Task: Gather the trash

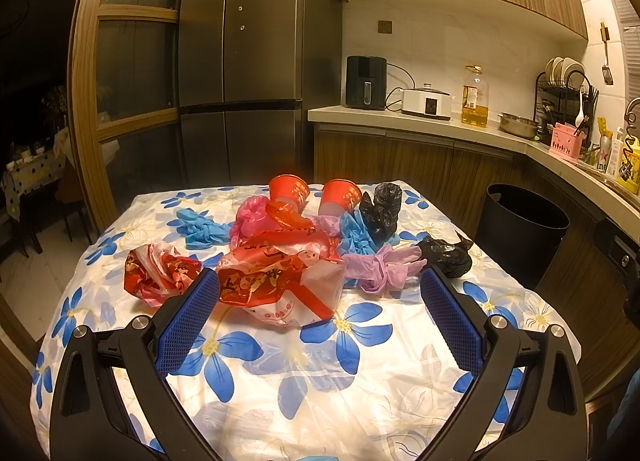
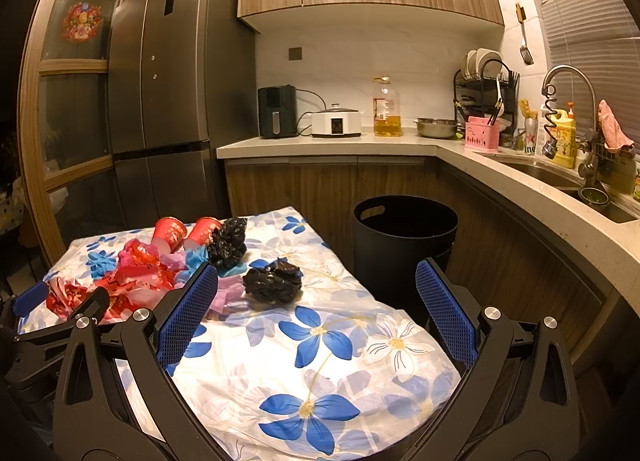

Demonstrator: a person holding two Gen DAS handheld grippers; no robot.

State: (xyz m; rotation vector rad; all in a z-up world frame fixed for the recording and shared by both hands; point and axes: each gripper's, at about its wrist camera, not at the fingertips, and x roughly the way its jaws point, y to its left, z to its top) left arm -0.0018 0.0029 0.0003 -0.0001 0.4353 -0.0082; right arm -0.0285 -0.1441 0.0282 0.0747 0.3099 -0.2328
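Trash lies piled on the flowered tablecloth [image 1: 360,373]: a red-and-white plastic bag [image 1: 280,281], a crumpled red bag [image 1: 160,273], two red paper cups [image 1: 288,191] on their sides, blue gloves [image 1: 196,227], a pink glove [image 1: 384,267] and two crumpled black bags [image 1: 446,255]. My left gripper [image 1: 320,281] is open and empty, just short of the red-and-white bag. My right gripper [image 2: 316,273] is open and empty, near the table's right edge, with a black bag [image 2: 274,281] ahead of it. The left gripper shows in the right wrist view [image 2: 60,301].
A black trash bin [image 2: 404,237] stands on the floor right of the table, against the lower cabinets. The counter [image 2: 360,143] behind holds an air fryer, cooker, oil bottle, bowl and dish rack. A sink [image 2: 560,177] is at right, a fridge [image 1: 240,61] behind the table.
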